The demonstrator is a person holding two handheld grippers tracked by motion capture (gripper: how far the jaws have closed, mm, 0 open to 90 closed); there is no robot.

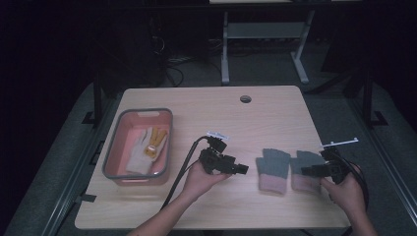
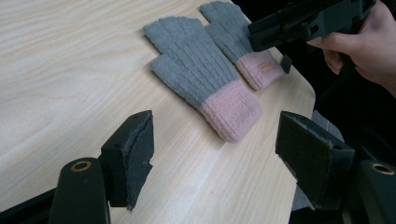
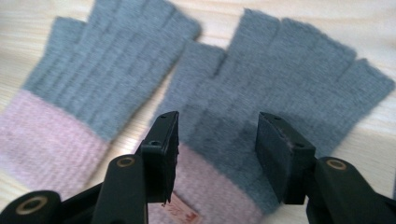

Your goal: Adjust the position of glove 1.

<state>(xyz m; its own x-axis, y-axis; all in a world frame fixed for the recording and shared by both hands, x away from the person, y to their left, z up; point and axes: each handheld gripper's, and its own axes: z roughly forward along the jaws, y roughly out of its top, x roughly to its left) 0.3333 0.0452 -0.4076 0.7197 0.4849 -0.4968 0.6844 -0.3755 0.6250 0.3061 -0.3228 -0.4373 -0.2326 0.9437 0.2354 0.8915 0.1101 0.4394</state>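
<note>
Two grey fingerless gloves with pink cuffs lie flat side by side on the wooden table, fingers pointing away: a left glove point(image 1: 273, 167) point(image 2: 196, 79) point(image 3: 102, 70) and a right glove point(image 1: 301, 169) point(image 2: 238, 42) point(image 3: 280, 79). My left gripper point(image 1: 242, 169) point(image 2: 215, 158) is open, a short way left of the left glove, jaws pointing at its cuff and holding nothing. My right gripper point(image 1: 306, 171) point(image 3: 217, 149) is open over the right glove, its jaws straddling the band where grey meets pink. In the left gripper view, the right gripper point(image 2: 264, 32) is above that glove.
A pink basin with a grey rim point(image 1: 114, 147) stands at the table's left, holding a white and yellow glove pair point(image 1: 147, 147). A cable hole point(image 1: 245, 99) sits near the far edge. The right glove lies close to the table's right front corner point(image 1: 344, 221).
</note>
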